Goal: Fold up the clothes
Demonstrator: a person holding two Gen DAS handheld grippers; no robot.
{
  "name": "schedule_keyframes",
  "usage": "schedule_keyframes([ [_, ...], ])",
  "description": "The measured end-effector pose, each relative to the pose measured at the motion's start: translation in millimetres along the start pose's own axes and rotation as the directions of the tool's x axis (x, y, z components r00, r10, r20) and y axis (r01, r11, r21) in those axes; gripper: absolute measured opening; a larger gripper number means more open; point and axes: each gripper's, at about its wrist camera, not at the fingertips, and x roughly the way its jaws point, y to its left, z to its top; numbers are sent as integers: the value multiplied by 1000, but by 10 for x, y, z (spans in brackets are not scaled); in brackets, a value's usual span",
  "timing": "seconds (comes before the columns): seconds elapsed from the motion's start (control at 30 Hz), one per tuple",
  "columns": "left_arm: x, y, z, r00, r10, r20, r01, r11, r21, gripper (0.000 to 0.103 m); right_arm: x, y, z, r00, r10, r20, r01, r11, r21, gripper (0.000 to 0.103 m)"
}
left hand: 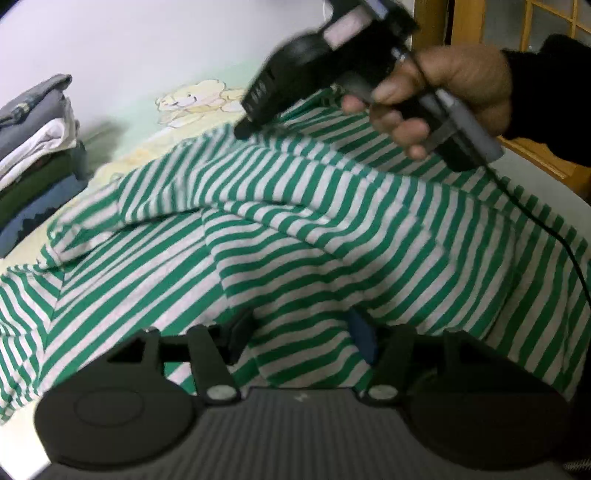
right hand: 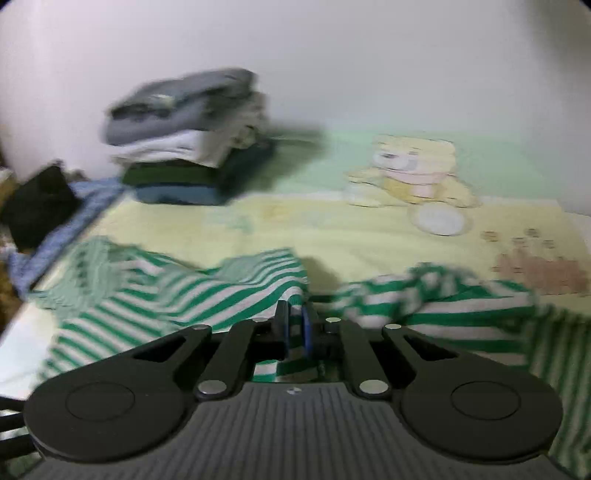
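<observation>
A green-and-white striped shirt (left hand: 332, 236) lies rumpled across the bed. In the left wrist view my left gripper (left hand: 301, 332) has its jaws wide apart, with shirt cloth lying between and over the fingers. My right gripper (right hand: 295, 321) is shut on a fold of the striped shirt (right hand: 229, 295) and holds it a little above the bed. The right gripper also shows in the left wrist view (left hand: 243, 131), held by a hand at the shirt's far edge. Both views are motion-blurred.
A stack of folded clothes (right hand: 184, 140) stands at the back left by the wall, also in the left wrist view (left hand: 37, 147). The yellow-green bedsheet (right hand: 332, 229) has a bear print. A black object (right hand: 40, 203) and blue cloth lie at the left edge. A wooden frame (left hand: 465, 22) stands at right.
</observation>
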Motion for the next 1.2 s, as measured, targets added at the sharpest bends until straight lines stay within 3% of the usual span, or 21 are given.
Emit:
schedule_keyframes([
  [0.1,35,50,0,1000,-3,-1,3,1000,-14,67,139,-73,-69,999,21,-43,-21,1000,14,15],
  [0.13,48,68,2,1000,-3,-2,3,1000,-17,70,115,-80,-80,999,21,-31,-21,1000,13,17],
  [0.2,69,118,20,1000,-13,-7,12,1000,-26,71,-21,-79,-61,1000,-13,9,12,999,37,33],
  [0.27,65,191,33,999,-31,-15,30,999,-39,71,-206,-82,-45,998,-12,58,8,997,74,40],
  [0.37,51,352,91,1000,-20,-7,19,998,-56,70,-404,-41,-62,994,85,71,-91,993,73,40],
  [0.5,86,726,245,1000,-11,12,13,993,-118,67,-267,78,-119,997,76,-18,-76,997,5,36],
  [0.53,111,835,295,1000,-13,19,15,990,-138,59,-196,76,-132,997,62,-37,-62,998,4,34],
  [0.57,148,932,345,1000,0,20,3,989,-148,50,-116,56,-139,998,40,-49,-40,999,13,29],
  [0.67,219,1281,423,998,-57,18,59,967,-246,49,41,-57,-103,999,-5,-42,7,999,43,9],
  [0.73,262,1527,460,994,-103,26,106,941,-323,49,136,-127,-37,995,-88,-38,90,995,45,10],
  [0.77,298,1599,471,995,-92,24,95,937,-337,49,182,-183,-8,993,-111,-39,113,992,56,10],
  [0.93,464,1695,532,999,-45,11,46,954,-296,48,12,-458,92,999,-35,34,27,979,200,12],
  [1.03,495,1692,576,999,-14,34,23,959,-282,47,-197,-514,49,994,-95,49,86,983,164,14],
  [1.13,563,1750,654,999,5,51,11,956,-293,44,-150,-578,-40,990,-137,-31,140,984,106,14],
  [1.2,620,1803,721,999,18,49,-2,954,-301,43,-35,-583,-66,990,-122,-63,127,989,80,14],
])
